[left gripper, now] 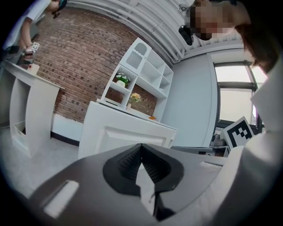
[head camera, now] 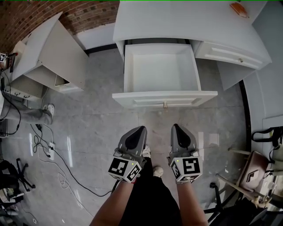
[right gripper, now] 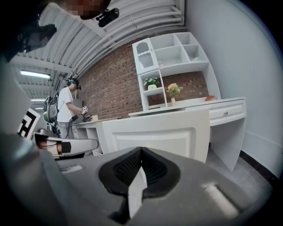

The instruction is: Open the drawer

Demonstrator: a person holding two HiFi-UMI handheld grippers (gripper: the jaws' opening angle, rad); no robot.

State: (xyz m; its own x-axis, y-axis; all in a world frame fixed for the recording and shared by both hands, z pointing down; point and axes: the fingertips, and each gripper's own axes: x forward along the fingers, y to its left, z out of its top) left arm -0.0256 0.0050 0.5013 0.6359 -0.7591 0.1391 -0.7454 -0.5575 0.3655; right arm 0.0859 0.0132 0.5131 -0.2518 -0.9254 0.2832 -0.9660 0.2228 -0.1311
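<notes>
Side by side at the bottom of the head view, above the person's dark-clad legs, the left hand-held gripper point(head camera: 140, 130) and the right hand-held gripper point(head camera: 176, 128) hover over a glossy grey tiled floor point(head camera: 97, 128), marker cubes toward the camera. Each gripper's own view shows its ribbed black pads point(left gripper: 127, 162) pressed together with nothing between them. Both point toward the drawer point(head camera: 161, 70) straight ahead and are clear of it, with a strip of floor in between.

The drawer stands open, drawn well out from under the white table point(head camera: 177, 20). It is white throughout, and its flat bottom and low side walls are in plain sight from above. Its front panel point(head camera: 194, 98) carries a recessed rectangular moulding with a small metallic knob point(head camera: 165, 105) at the centre. To its right a second drawer point(head camera: 230, 54), of the same style, sits shut in the table's frame.

A small orange object point(head camera: 239, 9) lies on the far right of the tabletop. Loose cables point(head camera: 48, 150) trail across the floor at left, near a second white table point(head camera: 48, 48). Beyond stand a white shelf unit point(right gripper: 172, 57) holding potted plants, a red brick wall point(head camera: 53, 13), and another person point(right gripper: 66, 110) at the second table.
</notes>
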